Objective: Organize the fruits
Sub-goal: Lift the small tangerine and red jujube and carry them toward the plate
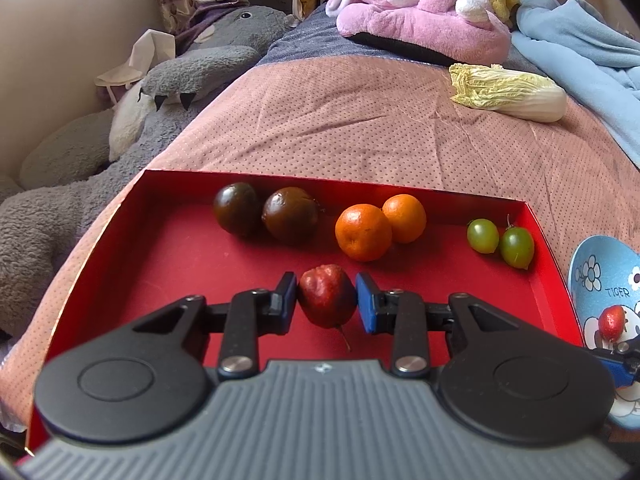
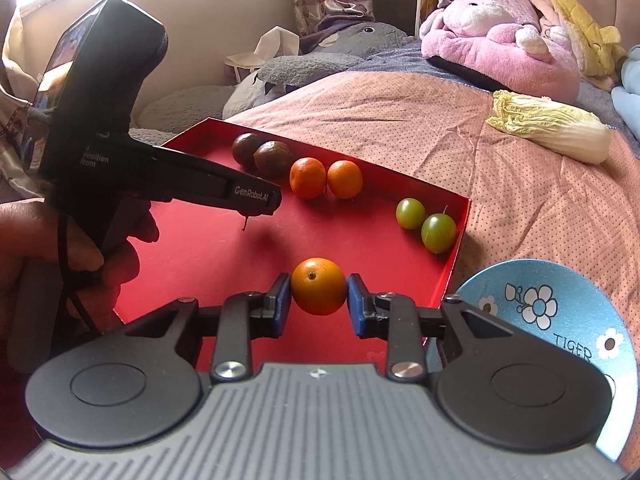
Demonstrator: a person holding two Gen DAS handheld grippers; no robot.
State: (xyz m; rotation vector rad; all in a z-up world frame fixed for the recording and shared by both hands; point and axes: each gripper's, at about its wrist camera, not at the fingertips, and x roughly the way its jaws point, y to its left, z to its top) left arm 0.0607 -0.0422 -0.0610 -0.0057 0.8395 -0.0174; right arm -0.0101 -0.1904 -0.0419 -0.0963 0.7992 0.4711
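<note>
A red tray (image 1: 120,264) lies on the bed and holds two dark brown fruits (image 1: 290,214), two oranges (image 1: 363,232) and two green fruits (image 1: 517,247) in a row along its far side. My left gripper (image 1: 326,300) is shut on a small red pear-like fruit (image 1: 327,295) above the tray floor. My right gripper (image 2: 319,300) is shut on a third orange (image 2: 318,286) over the tray's near right part (image 2: 460,240). The left gripper's body (image 2: 208,184) shows in the right wrist view. Another red fruit (image 1: 611,322) lies on the blue plate (image 1: 600,276).
The blue flower-printed plate (image 2: 560,312) sits right of the tray. A napa cabbage (image 1: 508,92) lies on the pink bedspread at the far right. A grey plush (image 1: 120,128), a pink plush (image 1: 420,12) and a blue blanket (image 1: 580,40) lie around the bed.
</note>
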